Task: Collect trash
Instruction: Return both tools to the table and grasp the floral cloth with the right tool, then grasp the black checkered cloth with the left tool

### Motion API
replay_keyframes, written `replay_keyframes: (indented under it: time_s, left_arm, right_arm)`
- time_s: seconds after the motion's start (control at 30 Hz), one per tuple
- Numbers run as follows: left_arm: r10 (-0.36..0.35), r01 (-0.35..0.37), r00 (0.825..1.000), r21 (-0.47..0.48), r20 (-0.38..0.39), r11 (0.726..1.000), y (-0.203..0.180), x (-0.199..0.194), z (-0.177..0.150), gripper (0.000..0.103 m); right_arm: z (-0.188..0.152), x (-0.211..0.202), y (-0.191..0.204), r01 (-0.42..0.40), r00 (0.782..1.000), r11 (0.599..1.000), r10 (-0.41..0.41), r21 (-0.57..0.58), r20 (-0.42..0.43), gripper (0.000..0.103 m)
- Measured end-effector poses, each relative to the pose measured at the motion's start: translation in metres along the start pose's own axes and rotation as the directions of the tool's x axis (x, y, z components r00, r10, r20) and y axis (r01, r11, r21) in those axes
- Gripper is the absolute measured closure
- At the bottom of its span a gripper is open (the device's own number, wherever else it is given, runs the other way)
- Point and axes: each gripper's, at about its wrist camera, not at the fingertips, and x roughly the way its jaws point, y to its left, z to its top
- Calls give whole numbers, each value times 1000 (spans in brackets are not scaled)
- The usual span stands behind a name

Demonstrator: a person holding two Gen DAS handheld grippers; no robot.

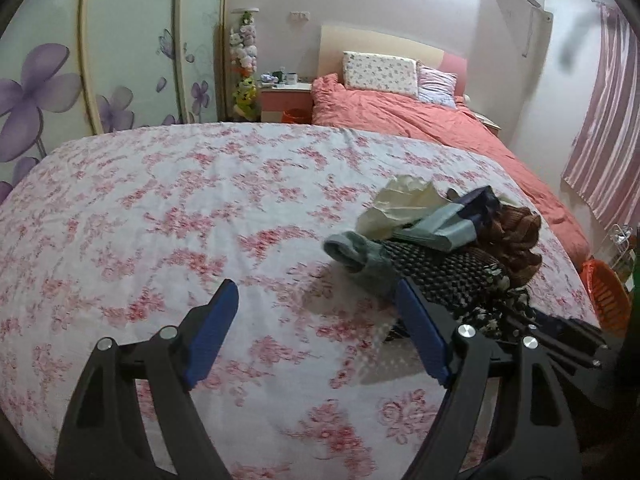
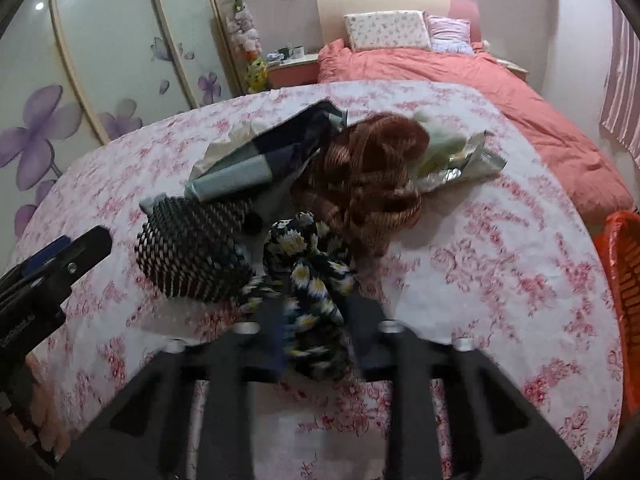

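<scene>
Now the right gripper [image 2: 316, 320] is closed on a dark flowered cloth [image 2: 308, 248]; the left gripper [image 1: 316, 320] stands open over the pink-flowered sheet [image 1: 160, 208], with a pink bed [image 1: 420, 120] far behind.

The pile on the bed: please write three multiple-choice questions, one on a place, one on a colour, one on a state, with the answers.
1. Where is the orange basket?
A. beside the bed's right edge
B. on the pillow
C. inside the wardrobe

2. What colour is the coiled rope?
A. green
B. reddish brown
C. white

3. How is the right gripper?
A. wide open over bare sheet
B. out of view
C. closed on the dark flowered cloth

Answers: 1 A, it stands past the flowered sheet at the right edge of the view. 2 B, its strands look coppery. 3 C, the cloth sits between both fingers.
</scene>
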Motion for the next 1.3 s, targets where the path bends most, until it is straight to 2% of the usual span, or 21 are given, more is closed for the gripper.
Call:
replay_keyframes:
  time_s: [0.1,0.37,0.57,0.67,0.77,0.83,0.93,1.03,1.3]
  left_arm:
    - [-15,15,1000,15,-5,1000,-11,3,-2,24]
    - [-35,35,999,36,-7,999,-43,12,5,25]
    - [-7,8,1000,85,-14,996,-73,22,5,31]
    - [27,-23,999,110,-34,994,-82,33,3,39]
    - [26,-19,997,101,-69,995,-82,43,0,55]
    - [4,3,997,87,-78,996,-78,45,-1,75]
    - [-51,56,996,63,-75,996,-72,41,-1,87]
    - [-68,72,996,80,-49,994,-69,30,1,92]
    - [-84,84,996,80,-5,993,-59,-2,13,93]
  right_arm:
    - [-2,-12,-5,17,1000,1000,-17,-9,23,91]
    - [-8,-33,-42,65,996,996,-68,60,48,92]
    - [-11,-35,-59,73,996,993,-78,97,49,92]
    - [-14,-38,-67,71,996,992,-77,105,51,92]
    - [-17,-40,-73,70,996,991,-76,113,52,92]
    - [-18,-41,-77,70,996,990,-77,120,53,92]
    - [-18,-43,-81,71,995,989,-79,129,56,92]
    - [-17,-46,-85,69,995,989,-79,134,67,92]
    - [-17,-62,-90,57,991,988,-73,143,109,92]
